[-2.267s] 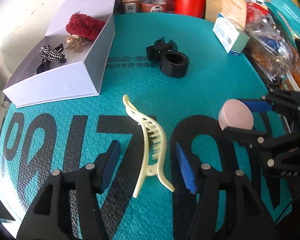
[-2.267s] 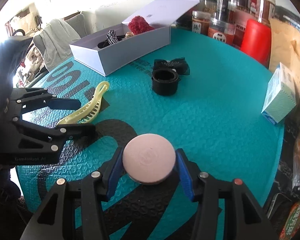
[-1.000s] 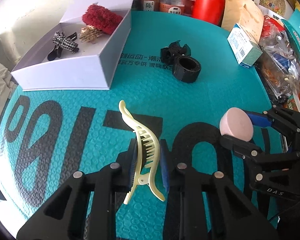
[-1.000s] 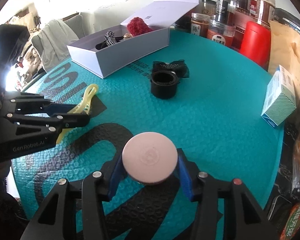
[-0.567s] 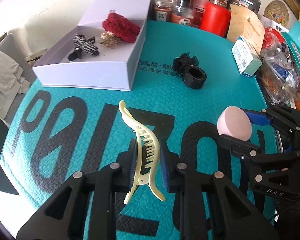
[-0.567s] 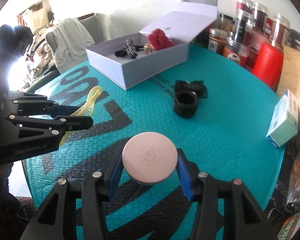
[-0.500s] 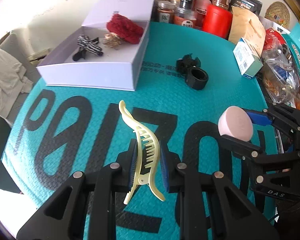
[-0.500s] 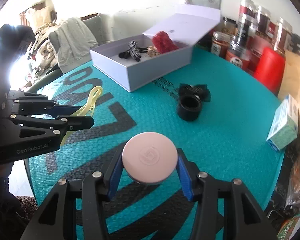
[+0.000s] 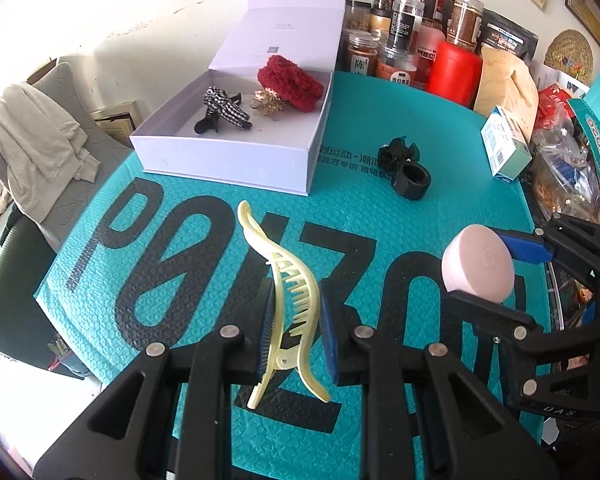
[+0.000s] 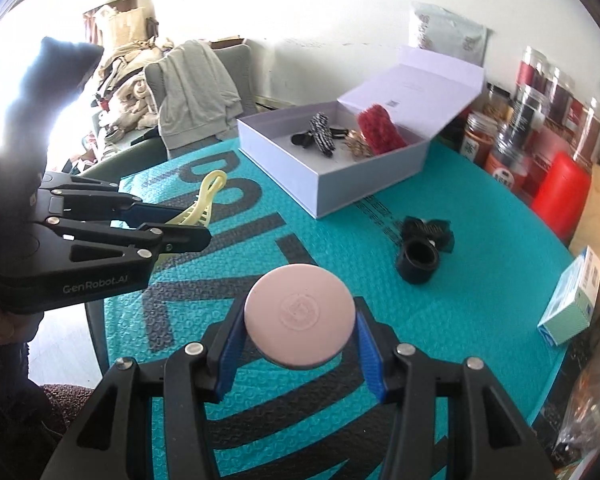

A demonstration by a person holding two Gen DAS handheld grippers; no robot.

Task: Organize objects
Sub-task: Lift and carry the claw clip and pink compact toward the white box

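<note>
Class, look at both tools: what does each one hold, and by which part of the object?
The left tool grips the yellow hair claw across its sides, near the hinge. The right tool clamps the pink round case by its opposite edges.

"GenRobot.AI" is printed on the left gripper (image 10: 168,228).

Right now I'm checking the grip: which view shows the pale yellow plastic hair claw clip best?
Left wrist view: the pale yellow plastic hair claw clip shows whole between its jaws. Right wrist view shows only its tip.
</note>
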